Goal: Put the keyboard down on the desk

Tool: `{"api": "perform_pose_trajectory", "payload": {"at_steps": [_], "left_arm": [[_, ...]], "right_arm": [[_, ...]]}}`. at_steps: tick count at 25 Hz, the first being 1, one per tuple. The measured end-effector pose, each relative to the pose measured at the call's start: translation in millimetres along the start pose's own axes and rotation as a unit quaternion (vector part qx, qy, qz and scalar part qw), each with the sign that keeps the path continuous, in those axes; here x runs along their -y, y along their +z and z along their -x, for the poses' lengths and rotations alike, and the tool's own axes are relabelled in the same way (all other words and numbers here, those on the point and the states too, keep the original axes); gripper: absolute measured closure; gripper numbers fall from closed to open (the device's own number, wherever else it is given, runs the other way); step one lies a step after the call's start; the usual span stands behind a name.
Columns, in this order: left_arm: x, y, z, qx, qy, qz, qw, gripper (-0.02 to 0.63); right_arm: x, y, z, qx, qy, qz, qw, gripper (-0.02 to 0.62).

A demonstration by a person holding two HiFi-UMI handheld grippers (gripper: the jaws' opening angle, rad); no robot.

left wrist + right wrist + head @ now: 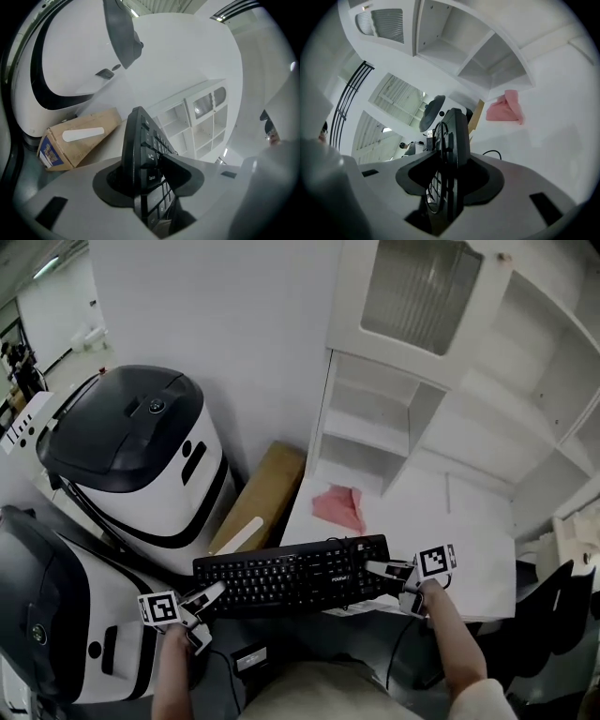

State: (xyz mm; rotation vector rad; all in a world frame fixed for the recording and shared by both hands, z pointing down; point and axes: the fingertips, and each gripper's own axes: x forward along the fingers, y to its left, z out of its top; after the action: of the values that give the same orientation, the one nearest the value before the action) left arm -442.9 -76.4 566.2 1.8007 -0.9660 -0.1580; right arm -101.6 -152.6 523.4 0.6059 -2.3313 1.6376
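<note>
A black keyboard (pixel 292 575) hangs in the air between both grippers, level, partly over the front left corner of the white desk (pixel 469 540). My left gripper (pixel 208 598) is shut on its left end, and my right gripper (pixel 382 570) is shut on its right end. In the left gripper view the keyboard (pixel 140 154) stands edge-on between the jaws, keys showing. The right gripper view shows the keyboard (pixel 452 154) edge-on too, with its coiled cable (pixel 436 140) and a USB plug against its side.
A pink cloth (pixel 339 506) lies on the desk near its back left. White shelving (pixel 441 362) rises behind the desk. A brown cardboard box (pixel 262 498) leans beside the desk's left edge. Two large white and black machines (pixel 131 456) stand at the left.
</note>
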Motion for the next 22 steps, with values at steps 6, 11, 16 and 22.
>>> {"api": "perform_pose_trajectory", "payload": {"at_steps": [6, 11, 16, 22], "left_arm": [[45.1, -13.1, -31.7, -0.008, -0.051, 0.036, 0.998, 0.408], [78.2, -30.8, -60.2, -0.027, -0.058, 0.005, 0.9979, 0.408], [111.1, -52.4, -89.4, -0.043, -0.065, 0.003, 0.997, 0.408], [143.0, -76.6, -115.7, -0.059, -0.055, -0.034, 0.9962, 0.408]], "right_arm": [[14.3, -8.5, 38.9, 0.03, 0.005, -0.009, 1.0, 0.414], [32.9, -18.3, 88.7, 0.052, -0.011, -0.015, 0.998, 0.414], [45.9, -25.5, 133.3, 0.075, 0.002, -0.021, 0.997, 0.413], [58.8, -37.1, 183.5, 0.089, 0.021, -0.017, 0.996, 0.412]]}}
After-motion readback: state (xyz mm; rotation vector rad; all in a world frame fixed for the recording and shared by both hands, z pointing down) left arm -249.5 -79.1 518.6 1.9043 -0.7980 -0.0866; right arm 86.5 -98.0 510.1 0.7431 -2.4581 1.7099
